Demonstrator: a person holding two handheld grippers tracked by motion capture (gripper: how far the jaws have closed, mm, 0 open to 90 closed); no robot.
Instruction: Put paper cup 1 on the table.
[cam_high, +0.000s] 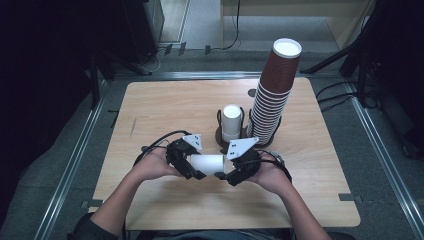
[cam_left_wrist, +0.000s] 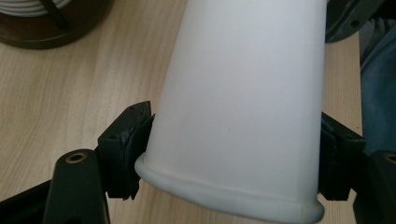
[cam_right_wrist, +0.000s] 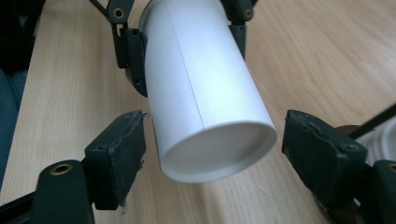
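L gripper (cam_high: 192, 167) pinches white cup (cam_high: 209, 162) at its rim end, pads (cam_left_wrist: 133, 140) tight on both sides. Cup lies sideways above near-centre of table (cam_high: 165, 100), base toward R gripper (cam_high: 235, 172). R jaws spread wide around base end, pads (cam_right_wrist: 116, 154) apart from cup wall. Far side: brown cup stack (cam_high: 272, 92) right, holder w/ white cups (cam_high: 231, 122) just left of it.

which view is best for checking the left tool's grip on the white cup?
Left gripper view: the white cup sits between the left tool, both pads pressing its sides just above the rolled rim. The right gripper view shows its closed base, the right tool's jaws standing off it. The high view shows it lying level, small.
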